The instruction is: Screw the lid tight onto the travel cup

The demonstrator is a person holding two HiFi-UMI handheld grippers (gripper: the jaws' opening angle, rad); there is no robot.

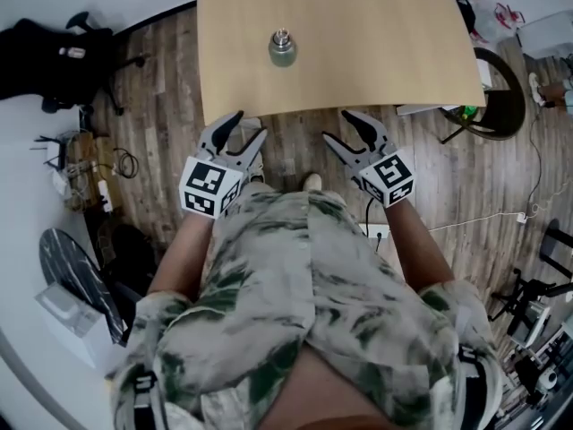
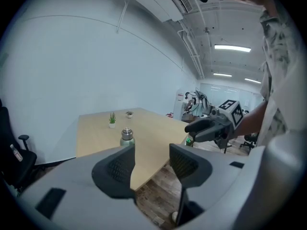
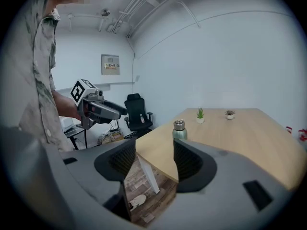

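A green travel cup (image 1: 282, 48) with a silver lid on top stands upright on the light wooden table (image 1: 376, 52). It also shows in the left gripper view as the cup (image 2: 126, 136) and in the right gripper view as the cup (image 3: 179, 130). My left gripper (image 1: 242, 133) hangs in front of the table's near edge, jaws open and empty. My right gripper (image 1: 345, 129) is level with it, also open and empty. Both are well short of the cup. Each gripper sees the other: the right gripper (image 2: 192, 128) and the left gripper (image 3: 122, 112).
A small potted plant (image 2: 112, 120) and a little pot (image 3: 230, 114) stand at the table's far end. A black office chair (image 3: 137, 112) is off to the left, cables and boxes (image 1: 85, 173) lie on the wood floor, another chair (image 1: 497, 97) at right.
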